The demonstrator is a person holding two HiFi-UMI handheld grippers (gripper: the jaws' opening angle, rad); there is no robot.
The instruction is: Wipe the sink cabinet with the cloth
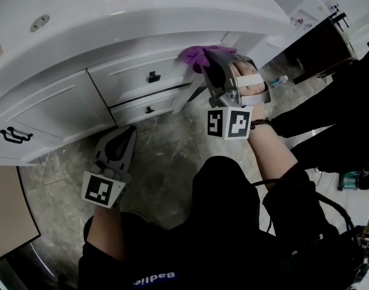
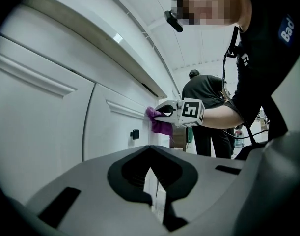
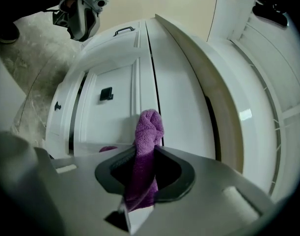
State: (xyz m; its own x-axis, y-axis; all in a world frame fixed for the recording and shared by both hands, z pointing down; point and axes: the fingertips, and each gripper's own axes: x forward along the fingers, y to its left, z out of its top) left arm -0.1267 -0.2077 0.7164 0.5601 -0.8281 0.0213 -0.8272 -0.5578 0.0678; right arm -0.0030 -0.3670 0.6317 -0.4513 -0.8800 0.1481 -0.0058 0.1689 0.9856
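My right gripper [image 1: 215, 62] is clamped on the purple cloth [image 1: 195, 54], pressing it against the upper front of the sink cabinet [image 1: 51, 104]. My left gripper [image 1: 125, 135] hangs closed and empty, lower down.

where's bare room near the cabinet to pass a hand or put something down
Bare marble floor lies between the lower drawer, the left gripper and the person's knee. The countertop looks bare right of the round metal fitting. It is crowded around the right gripper with the cloth, and rightward by a second person's legs.
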